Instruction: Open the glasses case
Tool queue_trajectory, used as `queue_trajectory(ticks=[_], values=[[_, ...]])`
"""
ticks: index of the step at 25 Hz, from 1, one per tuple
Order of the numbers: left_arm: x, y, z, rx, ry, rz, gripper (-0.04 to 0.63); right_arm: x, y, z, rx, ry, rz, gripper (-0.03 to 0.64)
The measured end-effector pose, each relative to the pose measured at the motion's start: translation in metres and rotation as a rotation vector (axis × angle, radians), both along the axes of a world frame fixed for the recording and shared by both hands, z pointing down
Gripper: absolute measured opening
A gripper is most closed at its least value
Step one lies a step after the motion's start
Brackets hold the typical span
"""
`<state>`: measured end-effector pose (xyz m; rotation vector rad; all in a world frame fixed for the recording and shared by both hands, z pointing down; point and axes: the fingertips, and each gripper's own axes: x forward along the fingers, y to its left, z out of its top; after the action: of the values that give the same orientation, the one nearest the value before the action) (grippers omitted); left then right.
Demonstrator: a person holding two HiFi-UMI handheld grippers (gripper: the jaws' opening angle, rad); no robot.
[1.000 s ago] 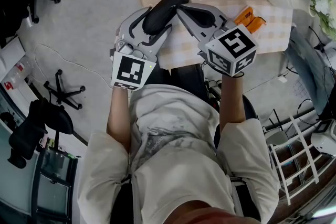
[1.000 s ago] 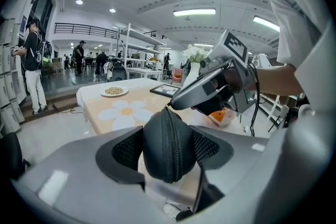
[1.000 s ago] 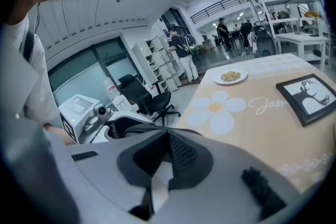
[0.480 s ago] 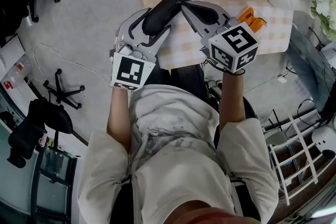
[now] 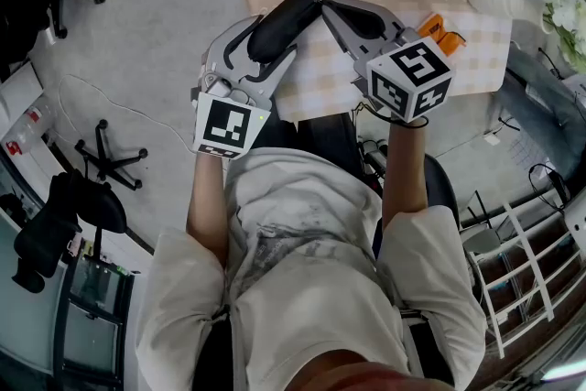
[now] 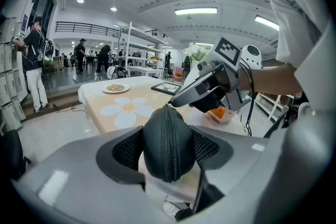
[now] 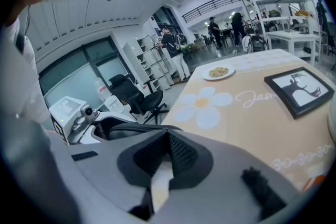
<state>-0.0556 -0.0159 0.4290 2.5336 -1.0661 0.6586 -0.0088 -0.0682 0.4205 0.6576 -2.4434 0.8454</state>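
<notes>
Left gripper view: glasses case (image 6: 155, 145) is clamped in left tongs (image 6: 168, 150); right tongs (image 6: 175, 102), closed at one o'clock, seemingly touch the zipper (image 6: 168, 122), to be pulled next.

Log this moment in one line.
left gripper: shut on glasses case | right gripper: shut, tip at case's zipper | case: zipped closed, not yet opened

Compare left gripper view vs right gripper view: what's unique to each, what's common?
Left gripper view only: the glasses case end-on, zipper seam showing, clamped in the left gripper; the right gripper from outside, tips at the case; an orange item.
Right gripper view only: the right jaws' tips together; cursive lettering on the tablecloth.
Both: daisy print, plate of food, framed picture.
</notes>
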Motion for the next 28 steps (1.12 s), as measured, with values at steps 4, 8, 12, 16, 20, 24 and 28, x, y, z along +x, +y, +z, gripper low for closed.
queue_trajectory(ticks=[4, 8, 12, 16, 20, 24, 28], values=[[-0.001, 0.0, 0.002, -0.004, -0.003, -0.001, 0.275, 0.004, -0.004, 0.004, -0.005, 0.014, 0.013, 0.018], [-0.002, 0.001, 0.003, -0.009, -0.002, -0.004, 0.275, 0.007, -0.007, 0.008, -0.013, 0.022, 0.027, 0.017], [-0.004, 0.002, 0.004, -0.014, 0.001, -0.006, 0.275, 0.008, -0.01, 0.011, -0.021, 0.029, 0.035, 0.017], [-0.006, 0.002, 0.006, -0.018, -0.001, -0.006, 0.273, 0.011, -0.012, 0.016, -0.034, 0.037, 0.047, 0.017], [-0.007, 0.003, 0.009, -0.021, -0.005, -0.008, 0.273, 0.013, -0.013, 0.021, -0.045, 0.043, 0.055, 0.017], [-0.008, 0.004, 0.01, -0.025, -0.006, -0.009, 0.273, 0.015, -0.014, 0.025, -0.059, 0.049, 0.063, 0.017], [-0.009, 0.005, 0.012, -0.031, -0.009, -0.009, 0.273, 0.017, -0.014, 0.03, -0.077, 0.057, 0.073, 0.017]])
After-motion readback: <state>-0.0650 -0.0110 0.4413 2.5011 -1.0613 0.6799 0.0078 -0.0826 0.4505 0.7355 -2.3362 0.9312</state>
